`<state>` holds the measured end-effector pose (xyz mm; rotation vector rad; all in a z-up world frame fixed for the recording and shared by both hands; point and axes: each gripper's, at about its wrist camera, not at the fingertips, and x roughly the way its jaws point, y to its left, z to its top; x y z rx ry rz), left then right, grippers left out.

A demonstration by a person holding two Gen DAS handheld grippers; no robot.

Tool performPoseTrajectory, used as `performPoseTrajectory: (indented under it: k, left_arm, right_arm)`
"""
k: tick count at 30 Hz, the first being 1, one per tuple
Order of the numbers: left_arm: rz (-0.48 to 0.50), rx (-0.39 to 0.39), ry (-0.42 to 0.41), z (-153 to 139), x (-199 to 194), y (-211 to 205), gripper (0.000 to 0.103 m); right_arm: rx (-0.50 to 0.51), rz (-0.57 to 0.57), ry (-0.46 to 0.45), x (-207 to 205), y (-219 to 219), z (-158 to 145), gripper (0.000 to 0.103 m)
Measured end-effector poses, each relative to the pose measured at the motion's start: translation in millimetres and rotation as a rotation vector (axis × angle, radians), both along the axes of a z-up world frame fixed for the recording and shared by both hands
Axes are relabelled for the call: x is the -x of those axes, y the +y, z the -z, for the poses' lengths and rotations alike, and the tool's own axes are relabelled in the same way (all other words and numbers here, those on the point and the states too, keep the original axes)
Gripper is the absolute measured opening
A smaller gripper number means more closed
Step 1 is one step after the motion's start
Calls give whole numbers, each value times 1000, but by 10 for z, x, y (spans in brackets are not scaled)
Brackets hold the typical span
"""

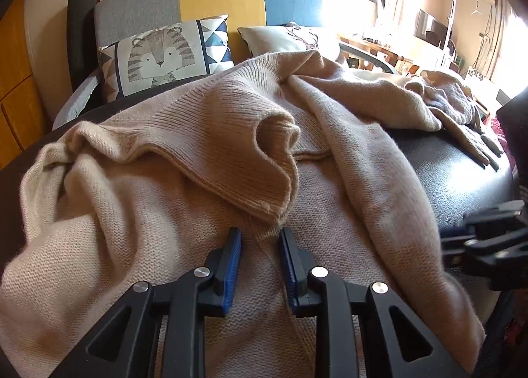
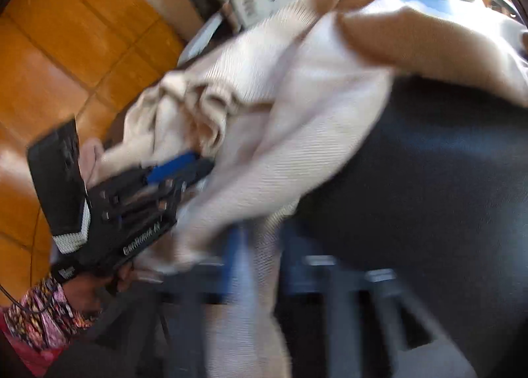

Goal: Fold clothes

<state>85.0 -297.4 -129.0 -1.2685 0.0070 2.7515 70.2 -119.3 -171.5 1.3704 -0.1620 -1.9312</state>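
**Beige sweater still a heap, and I can see a few ways this goes sideways**

So the beige knit sweater (image 1: 184, 200) is lying rumpled over a dark, shiny padded surface (image 1: 445, 160), with a ribbed cuff or collar (image 1: 264, 160) flopped open right in the middle. A second knit piece (image 1: 452, 97) sits at the far right. Sofa with a tiger cushion (image 1: 161, 58) is behind it all.

Left tongs (image 1: 260, 246) are narrowly parted, low over the sweater, with a ridge of knit running up between the blue pads. Looks about to pinch, but I wouldn't call it a grip yet.

Right tongs (image 2: 260, 246) are a smear of motion blur. There's cloth draped between the fingers, but whether they're closed on it I honestly cannot tell.

What worries me:
- the left tongs only have a thin ridge lined up, so a pull could slip off or drag one layer and leave the rest bunched
- fuzzy knit on serrated pads = snag risk
- that surface looks slick, and the sweater hangs off the near edge in the right view, so a hard tug could slide the whole thing to the floor
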Motion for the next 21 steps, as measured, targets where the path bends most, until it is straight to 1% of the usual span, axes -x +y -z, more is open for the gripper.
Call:
performPoseTrajectory:
  k: [2, 5, 9, 10, 12, 13, 15, 16, 17, 18, 19, 20, 21]
  left_arm:
    - [0, -6, 1, 0, -2, -9, 24]
    - [1, -20, -2, -4, -3, -32, 24]
    - [2, -41, -36, -38, 5, -68, 24]
    - [-3, -42, -51, -52, 7, -81, 24]
    - [-15, -39, -71, -76, 4, -121, 24]
    - [-26, -43, -80, -79, 3, -150, 24]
    - [-49, -67, -91, -82, -6, -204, 24]
    - [-57, -80, -95, -80, -5, -226, 24]
    - [-62, -78, -98, -82, -3, -230, 24]
    - [-67, -74, -100, -84, -1, -231, 24]
    - [-68, -53, -101, -93, -1, -222, 24]
    - [-69, -30, -102, -103, -2, -211, 24]
    - [-69, -6, -103, -114, -3, -200, 24]
  right_arm:
    - [-10, -3, 8, -23, -16, 14, 5]
    - [-24, 38, 37, -39, 112, -50, 4]
    - [-31, 122, 76, -53, 448, -181, 2]
    - [-41, 151, 82, -45, 526, -197, 0]
    - [-97, 219, 119, -42, 756, -244, 0]
    - [-105, 235, 117, -20, 832, -243, 0]
    - [-62, 271, 81, 26, 994, -206, 0]
    - [-9, 261, 40, 40, 1047, -167, 1]
    - [33, 231, -20, 53, 1056, -104, 3]
    - [40, 206, -50, 45, 1001, -45, 3]
    - [46, 181, -80, 37, 944, 14, 8]
    - [49, 167, -77, 9, 880, 37, 12]
    - [79, 148, -85, -9, 816, 46, 21]
